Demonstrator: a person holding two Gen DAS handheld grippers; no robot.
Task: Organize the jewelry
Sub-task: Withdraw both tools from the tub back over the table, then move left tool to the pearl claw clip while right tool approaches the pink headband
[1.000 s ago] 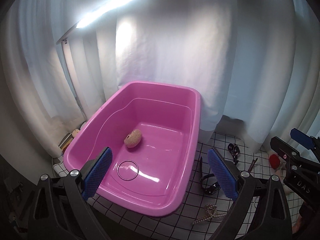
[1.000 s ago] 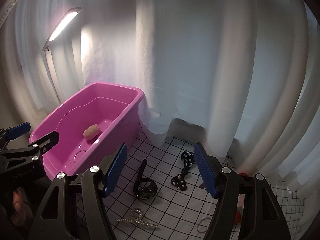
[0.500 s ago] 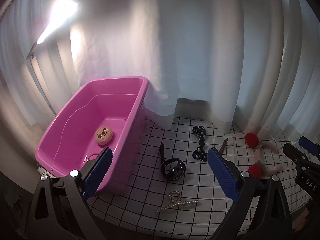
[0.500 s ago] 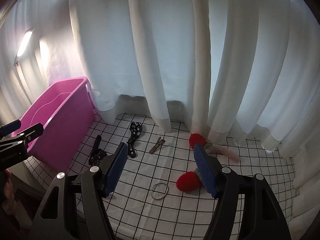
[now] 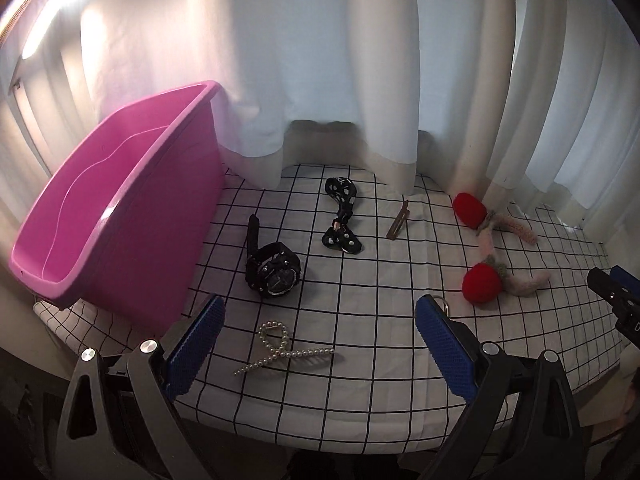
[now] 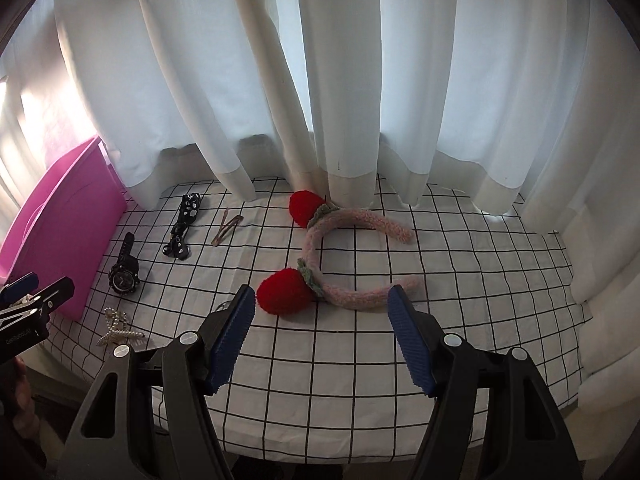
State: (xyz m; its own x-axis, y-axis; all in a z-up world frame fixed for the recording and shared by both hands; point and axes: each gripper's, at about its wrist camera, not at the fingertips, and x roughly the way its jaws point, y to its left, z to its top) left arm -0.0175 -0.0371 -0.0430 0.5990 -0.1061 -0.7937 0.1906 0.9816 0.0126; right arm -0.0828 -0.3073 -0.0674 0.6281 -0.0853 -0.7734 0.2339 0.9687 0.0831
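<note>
Clearly, the left gripper [image 5: 318,344] was wide open and held nothing, with the pearl clip [image 5: 284,350] lying between its fingers and the black watch [image 5: 273,270] just beyond. The right gripper [image 6: 322,338] was open and empty too, and the pink headband [image 6: 344,256] with red pompoms lay just ahead of it, while the pink tub [image 6: 64,224] stood far to its left.

White, pleated fabric curtains [image 6: 224,72] hang across the whole back of the scene, their thicker cream hems [image 6: 352,188] resting on or just above the table's far edge. Cool daylight glows through the cloth, brightest in the middle folds. The table is covered by a white cloth printed with a thin black grid [image 5: 360,280], lying mostly flat with slight wrinkles. At the far left a long, bright lamp bar [image 5: 52,12] shines from high up, casting a warm pinkish patch on the nearby curtain. Below the table's front edge everything falls into dark shadow.
</note>
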